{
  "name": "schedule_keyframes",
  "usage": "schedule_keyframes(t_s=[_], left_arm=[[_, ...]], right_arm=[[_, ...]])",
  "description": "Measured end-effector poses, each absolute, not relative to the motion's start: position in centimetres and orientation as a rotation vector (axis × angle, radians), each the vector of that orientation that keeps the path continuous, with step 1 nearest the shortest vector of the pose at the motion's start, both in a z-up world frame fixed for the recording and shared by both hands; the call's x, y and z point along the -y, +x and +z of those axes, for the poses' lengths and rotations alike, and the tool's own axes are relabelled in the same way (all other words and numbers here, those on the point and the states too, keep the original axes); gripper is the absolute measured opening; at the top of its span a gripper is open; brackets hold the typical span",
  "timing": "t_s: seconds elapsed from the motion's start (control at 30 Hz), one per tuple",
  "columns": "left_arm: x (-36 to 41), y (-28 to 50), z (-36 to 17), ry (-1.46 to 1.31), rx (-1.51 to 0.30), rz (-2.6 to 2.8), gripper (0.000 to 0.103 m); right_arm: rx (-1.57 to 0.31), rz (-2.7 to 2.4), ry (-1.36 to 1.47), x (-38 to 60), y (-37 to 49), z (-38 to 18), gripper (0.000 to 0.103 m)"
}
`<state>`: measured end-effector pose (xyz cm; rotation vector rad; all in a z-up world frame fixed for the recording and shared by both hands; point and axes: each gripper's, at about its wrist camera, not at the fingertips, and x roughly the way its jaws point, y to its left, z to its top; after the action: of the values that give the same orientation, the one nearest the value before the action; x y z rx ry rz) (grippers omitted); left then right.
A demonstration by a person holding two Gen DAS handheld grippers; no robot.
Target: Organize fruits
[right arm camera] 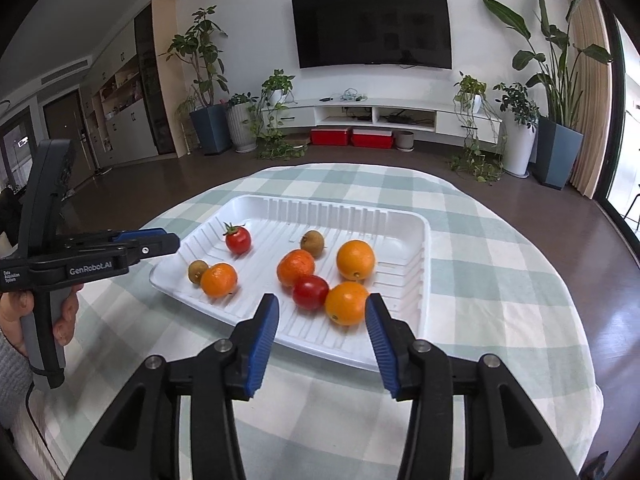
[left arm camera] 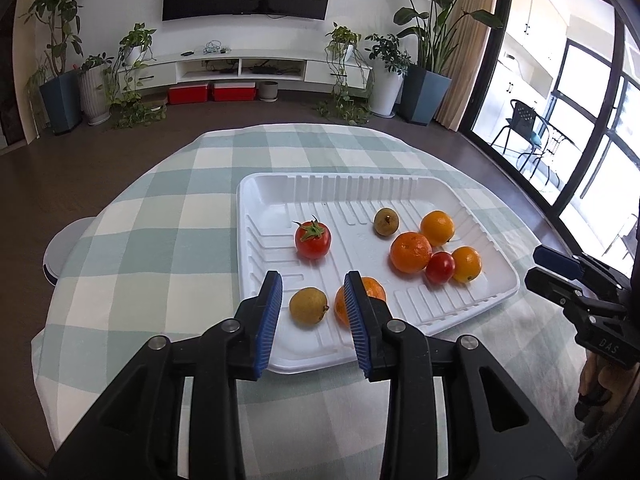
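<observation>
A white ribbed tray (left arm camera: 256, 200) (right arm camera: 416, 224) lies on the checked tablecloth and holds several fruits: two tomatoes (left arm camera: 313, 239) (right arm camera: 310, 291), oranges (left arm camera: 411, 251) (right arm camera: 346, 303) and two brownish-yellow round fruits (left arm camera: 308, 305) (right arm camera: 312, 243). My left gripper (left arm camera: 313, 286) is open and empty over the tray's near edge, with a yellow fruit between its fingers and an orange (left arm camera: 374, 288) behind the right finger. It shows from the side in the right wrist view (right arm camera: 170, 240). My right gripper (right arm camera: 322, 308) is open and empty, near an orange and a tomato at the tray's near edge; it shows in the left view (left arm camera: 548, 266).
The round table (left arm camera: 168, 216) is covered with a green and white checked cloth. A white round device (left arm camera: 64, 248) sits on the floor left of the table. Plants, a TV unit and a glass door stand farther back.
</observation>
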<state>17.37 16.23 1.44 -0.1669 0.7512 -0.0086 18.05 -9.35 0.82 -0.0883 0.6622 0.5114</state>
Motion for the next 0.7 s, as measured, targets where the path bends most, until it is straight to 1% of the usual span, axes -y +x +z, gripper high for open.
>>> schedule_keyframes(t_s=[0.07,0.23,0.27,0.3,0.33,0.37,0.53,0.7], left_arm=[[-16.3,17.0,1.5,-0.168,-0.749,-0.005,0.03],[-16.3,15.9,1.4,-0.166,-0.751,0.005,0.031],[-16.2,15.7,1.4,-0.169,-0.751,0.009,0.035],[-16.2,15.5,1.4,-0.173,-0.751,0.012,0.042],[-16.2,15.1,1.5,-0.182,-0.741,0.02,0.06],[-16.2,14.7,1.6,-0.194,-0.724,0.034,0.069],[-15.4,12.9,2.1,-0.213,-0.694,0.035,0.075],[-13.4,11.2,2.3,-0.176,-0.689,0.053,0.075]], right_arm=[[-0.663,0.476,-0.078,10.7,18.3,0.9,0.056],[-0.682,0.415,-0.018,13.8,18.9,0.8,0.056],[-0.685,0.41,-0.008,14.2,18.9,0.8,0.056],[-0.685,0.407,-0.002,14.4,18.7,0.8,0.056],[-0.686,0.406,0.003,14.7,18.6,0.8,0.057],[-0.687,0.407,0.006,14.8,18.6,0.7,0.057],[-0.697,0.426,-0.002,14.6,17.9,0.4,0.057],[-0.7,0.45,-0.015,14.1,17.0,0.1,0.057]])
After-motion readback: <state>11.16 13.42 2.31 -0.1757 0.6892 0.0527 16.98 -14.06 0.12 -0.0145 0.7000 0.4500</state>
